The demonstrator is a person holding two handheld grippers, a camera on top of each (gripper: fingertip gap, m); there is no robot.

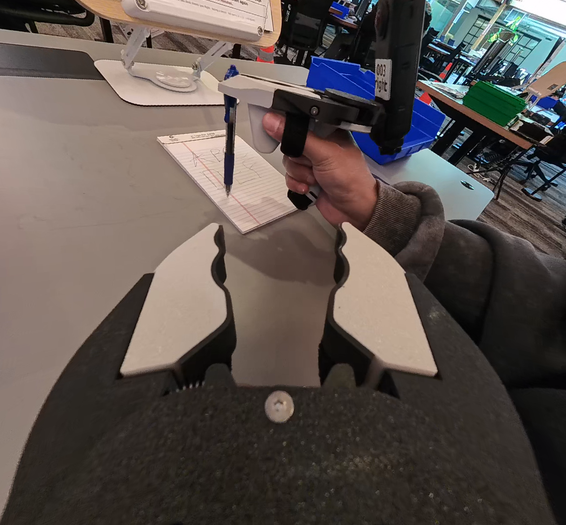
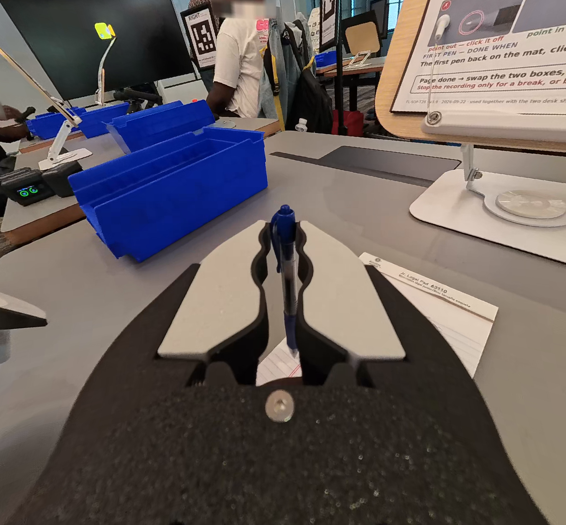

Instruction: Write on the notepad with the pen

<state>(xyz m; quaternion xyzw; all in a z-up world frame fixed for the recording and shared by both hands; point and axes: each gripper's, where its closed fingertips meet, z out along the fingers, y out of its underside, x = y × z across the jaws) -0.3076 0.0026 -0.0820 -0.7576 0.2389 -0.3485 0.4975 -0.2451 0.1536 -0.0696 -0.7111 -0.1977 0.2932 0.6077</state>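
A white lined notepad (image 1: 232,179) lies on the grey table with two rows of handwritten marks on it. My right gripper (image 1: 228,89) is shut on a blue pen (image 1: 229,142) and holds it upright, tip down on the page below the marks. In the right wrist view the pen (image 2: 288,280) stands between the closed fingers of my right gripper (image 2: 283,228), with the notepad (image 2: 444,323) beneath and to the right. My left gripper (image 1: 279,230) is open and empty, hovering over the table just short of the notepad's near corner.
A blue bin (image 1: 395,112) stands behind the right gripper; it shows at the left in the right wrist view (image 2: 171,201). A white stand holding an instruction sheet (image 1: 171,78) sits at the back of the table. A person's hand (image 1: 324,173) holds the right gripper. Left tips to right tips: about 15 cm.
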